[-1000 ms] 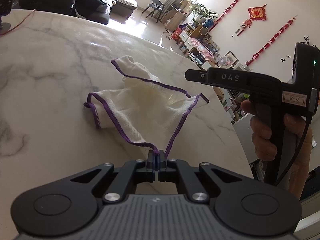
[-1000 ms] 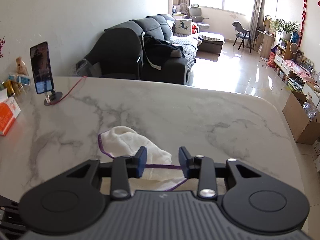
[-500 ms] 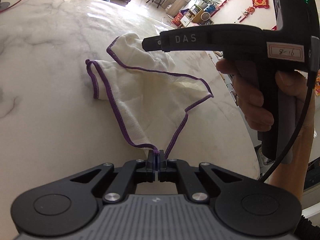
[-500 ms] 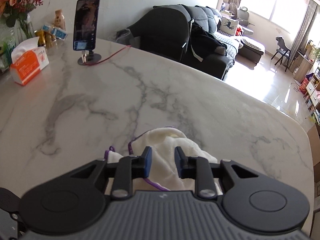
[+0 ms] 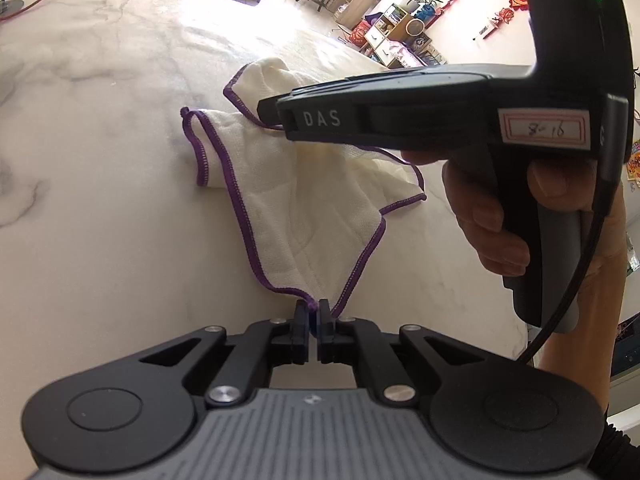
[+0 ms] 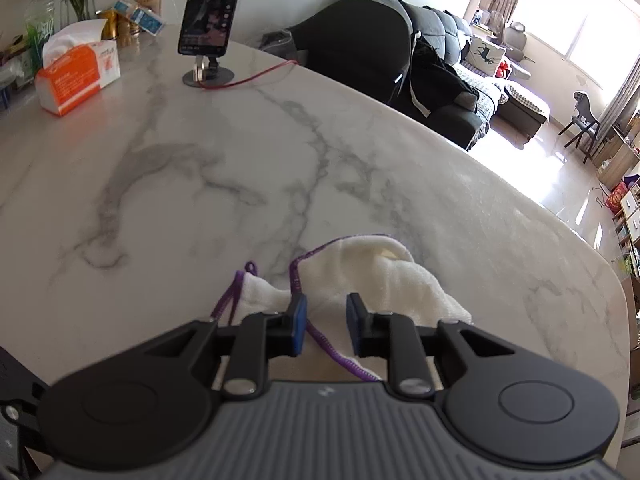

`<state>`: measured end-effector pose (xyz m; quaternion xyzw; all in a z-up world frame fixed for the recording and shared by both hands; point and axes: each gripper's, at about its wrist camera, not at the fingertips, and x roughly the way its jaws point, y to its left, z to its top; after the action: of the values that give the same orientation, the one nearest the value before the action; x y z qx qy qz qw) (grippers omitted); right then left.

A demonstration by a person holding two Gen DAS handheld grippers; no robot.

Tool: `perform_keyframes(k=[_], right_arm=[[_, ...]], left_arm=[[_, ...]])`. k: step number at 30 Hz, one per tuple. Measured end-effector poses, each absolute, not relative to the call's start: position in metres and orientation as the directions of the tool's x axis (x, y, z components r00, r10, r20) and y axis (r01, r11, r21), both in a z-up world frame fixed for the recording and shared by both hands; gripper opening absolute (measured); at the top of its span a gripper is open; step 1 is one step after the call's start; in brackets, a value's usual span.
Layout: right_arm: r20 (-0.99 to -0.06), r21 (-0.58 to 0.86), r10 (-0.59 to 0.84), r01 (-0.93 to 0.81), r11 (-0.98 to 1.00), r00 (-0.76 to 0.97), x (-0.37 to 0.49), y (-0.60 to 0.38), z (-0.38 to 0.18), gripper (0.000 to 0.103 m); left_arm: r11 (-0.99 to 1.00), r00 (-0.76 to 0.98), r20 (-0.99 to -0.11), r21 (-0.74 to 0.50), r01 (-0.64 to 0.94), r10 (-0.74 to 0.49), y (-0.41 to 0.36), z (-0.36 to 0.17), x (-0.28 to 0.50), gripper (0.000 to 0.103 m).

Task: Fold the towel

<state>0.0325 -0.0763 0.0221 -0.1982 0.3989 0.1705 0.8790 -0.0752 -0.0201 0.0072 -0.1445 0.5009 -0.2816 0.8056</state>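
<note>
left tongs (image 5: pixel 314 312) clenched on towel (image 5: pixel 304 196) corner (purple hem), right tongs (image 6: pixel 326 314) spread above towel, marble table (image 6: pixel 200 184)

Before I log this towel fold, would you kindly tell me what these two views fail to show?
- Left wrist view: the right claw's body covers the towel's middle, so the fingertips are hidden.
- Right wrist view: the towel's near part lies under the claw body, and the left claw is not seen.
- Right wrist view: the picture on the phone is too small to make out.
</note>
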Motion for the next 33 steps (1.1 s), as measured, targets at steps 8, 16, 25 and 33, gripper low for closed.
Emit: perform_keyframes(k=[8,16,25,33], right_arm=[[-0.755,-0.317,0.110,-0.507,0.801,0.646,0.021,-0.074,0.015,0.033],[-0.754,-0.375,0.075,-0.521,0.766,0.653,0.020,-0.073,0.006,0.029],[-0.761,-0.314,0.107,-0.507,0.803,0.640,0.024,-0.083,0.015,0.009],[-0.724,-0.260,0.093,-0.395,0.881,0.683,0.034,-0.110,0.033,0.006]], left_arm=[[0.809,0.384,-0.712,-0.511,0.291,-0.588,-0.009,0.016,-0.076,0.047],[0.814,0.403,-0.707,-0.516,0.267,-0.581,-0.001,0.022,-0.072,0.047],[0.749,0.397,-0.635,-0.582,0.318,-0.662,-0.010,0.028,-0.054,0.047],[0.779,0.348,-0.698,-0.535,0.328,-0.626,-0.025,0.008,-0.054,0.045]])
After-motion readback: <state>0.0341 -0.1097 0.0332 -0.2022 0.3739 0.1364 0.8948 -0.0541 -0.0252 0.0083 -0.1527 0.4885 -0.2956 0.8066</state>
